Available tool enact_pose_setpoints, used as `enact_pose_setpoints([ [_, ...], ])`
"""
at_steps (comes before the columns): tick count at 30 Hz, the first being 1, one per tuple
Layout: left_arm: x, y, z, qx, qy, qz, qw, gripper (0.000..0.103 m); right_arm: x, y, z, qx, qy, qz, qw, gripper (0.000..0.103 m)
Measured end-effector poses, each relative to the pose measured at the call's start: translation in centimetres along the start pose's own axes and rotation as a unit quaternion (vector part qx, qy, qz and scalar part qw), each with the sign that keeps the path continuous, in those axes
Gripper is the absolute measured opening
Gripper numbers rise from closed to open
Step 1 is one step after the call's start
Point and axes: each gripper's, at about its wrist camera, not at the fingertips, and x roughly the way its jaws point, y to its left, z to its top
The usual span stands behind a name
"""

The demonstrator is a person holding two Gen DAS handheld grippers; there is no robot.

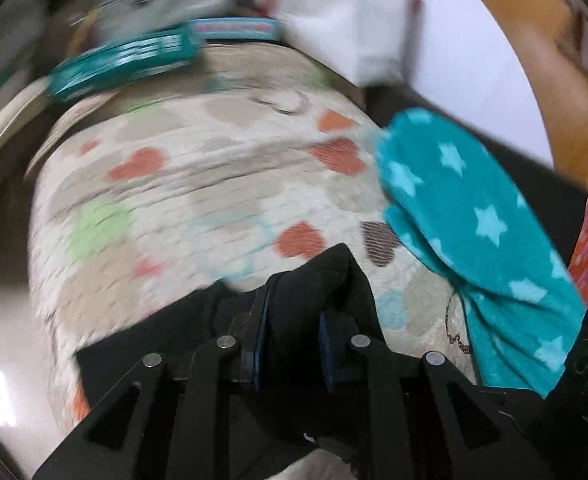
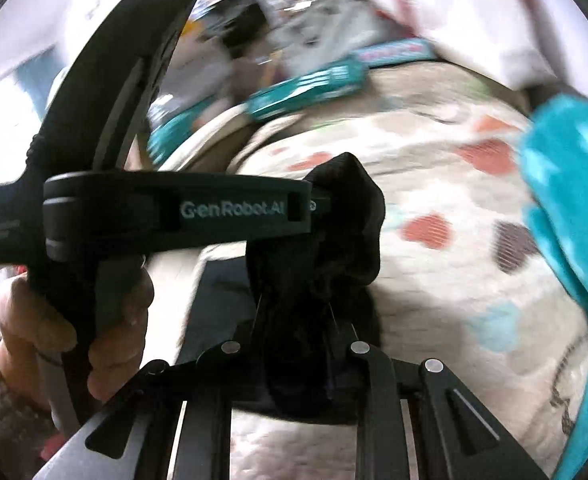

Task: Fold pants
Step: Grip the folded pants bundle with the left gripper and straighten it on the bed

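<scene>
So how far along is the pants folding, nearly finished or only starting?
Early, it seems. Done: both grippers have got hold of the black pants; the left gripper and the right gripper each pinch a bunch of cloth. In hand: the fabric is held above the patterned blanket. Left: no neat fold shows yet, so the folding and laying flat remain. The pictures are blurred, so this is a guess.

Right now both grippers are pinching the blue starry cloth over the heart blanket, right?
Not quite. Both grippers pinch the black pants, not the blue starry cloth, which lies untouched beside them on the heart blanket. The left wrist view shows it best.
</scene>
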Motion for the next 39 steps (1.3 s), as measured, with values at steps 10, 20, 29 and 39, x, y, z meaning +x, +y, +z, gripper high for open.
enact_pose_setpoints([
  [10, -0.4, 13.7, -6.9, -0.188, -0.014, -0.020, 0.9818, 0.032, 10.4, 9.6, -2.7, -0.184, 0.095, -0.029, 0.978, 0.035],
  [20, -3.8, 21.1, -11.8, -0.315, -0.029, -0.068, 0.9462, 0.049, 7.5, 10.7, -7.7, -0.300, 0.145, 0.027, 0.942, 0.072],
  [29, -5.7, 14.9, -9.5, -0.251, -0.065, -0.006, 0.9657, 0.051, 2.6, 1.9, -2.0, -0.131, 0.091, -0.016, 0.987, 0.073],
  [39, 1.9, 18.2, -10.3, -0.302, 0.023, 0.091, 0.9488, 0.073, 4.5, -2.1, -1.8, -0.024, 0.109, -0.017, 0.994, 0.073],
])
